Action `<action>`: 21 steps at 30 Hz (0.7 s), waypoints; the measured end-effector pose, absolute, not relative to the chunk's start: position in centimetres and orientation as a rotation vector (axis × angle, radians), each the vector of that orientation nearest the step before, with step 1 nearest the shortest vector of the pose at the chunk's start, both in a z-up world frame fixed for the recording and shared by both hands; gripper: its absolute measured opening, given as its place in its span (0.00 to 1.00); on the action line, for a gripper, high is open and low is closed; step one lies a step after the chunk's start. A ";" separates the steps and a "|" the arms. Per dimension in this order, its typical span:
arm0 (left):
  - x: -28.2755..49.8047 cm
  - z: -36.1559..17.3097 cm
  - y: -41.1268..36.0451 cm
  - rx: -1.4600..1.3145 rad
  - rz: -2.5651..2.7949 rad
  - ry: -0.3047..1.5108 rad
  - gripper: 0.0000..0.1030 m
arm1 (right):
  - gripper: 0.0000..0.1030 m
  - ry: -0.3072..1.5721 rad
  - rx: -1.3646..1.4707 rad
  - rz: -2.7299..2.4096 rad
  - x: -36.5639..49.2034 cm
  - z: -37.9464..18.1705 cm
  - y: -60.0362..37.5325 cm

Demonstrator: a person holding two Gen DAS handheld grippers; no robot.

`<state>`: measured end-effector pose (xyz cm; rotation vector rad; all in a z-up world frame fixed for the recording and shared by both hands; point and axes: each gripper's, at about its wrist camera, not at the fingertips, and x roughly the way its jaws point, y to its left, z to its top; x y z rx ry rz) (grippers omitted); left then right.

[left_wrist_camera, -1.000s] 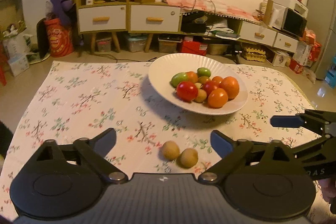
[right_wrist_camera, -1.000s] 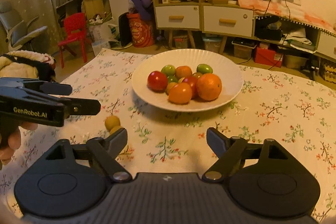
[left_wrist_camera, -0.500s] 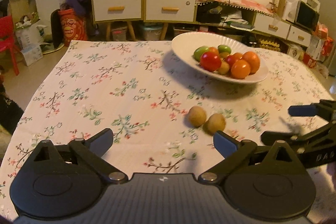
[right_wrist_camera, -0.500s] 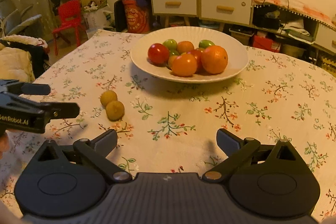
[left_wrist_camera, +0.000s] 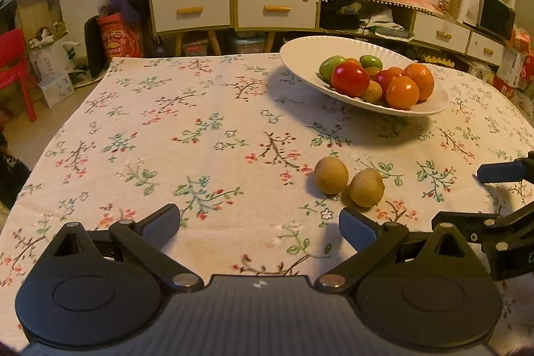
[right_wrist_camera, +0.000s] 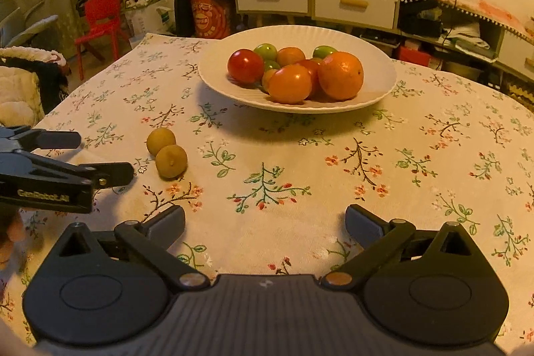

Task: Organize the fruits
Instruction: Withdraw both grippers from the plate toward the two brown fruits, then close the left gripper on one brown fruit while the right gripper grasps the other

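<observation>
Two small brown fruits (left_wrist_camera: 348, 184) lie side by side on the floral tablecloth; they also show in the right wrist view (right_wrist_camera: 166, 149). A white plate (left_wrist_camera: 300, 50) behind them holds several red, orange and green fruits (left_wrist_camera: 377, 80); the plate also shows in the right wrist view (right_wrist_camera: 373, 62). My left gripper (left_wrist_camera: 258, 227) is open and empty, just short and left of the brown fruits. My right gripper (right_wrist_camera: 263, 224) is open and empty, to the right of them.
The floral tablecloth (left_wrist_camera: 167, 129) covers the whole table. Beyond the far edge stand a wooden cabinet with white drawers (left_wrist_camera: 233, 5), a red chair (right_wrist_camera: 100, 19) and floor clutter. The left gripper shows at the left of the right wrist view (right_wrist_camera: 60, 170).
Both grippers have pulled back from the plate toward the near side of the table. The left one has also shifted left. The fruits have not moved.
</observation>
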<state>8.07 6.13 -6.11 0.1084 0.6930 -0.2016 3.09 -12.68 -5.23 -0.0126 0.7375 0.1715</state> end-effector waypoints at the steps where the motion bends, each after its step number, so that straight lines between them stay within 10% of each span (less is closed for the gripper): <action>1: 8.2 -6.2 6.0 0.117 -0.203 0.689 0.94 | 0.99 0.738 -0.013 0.171 3.2 -5.3 -12.7; 9: 9.3 -6.4 5.3 0.121 -0.229 0.674 0.86 | 0.99 0.737 -0.035 0.172 3.2 -5.4 -12.5; 21: 9.3 -6.0 3.8 0.120 -0.333 0.654 0.39 | 1.00 0.734 -0.054 0.179 3.6 -5.4 -12.3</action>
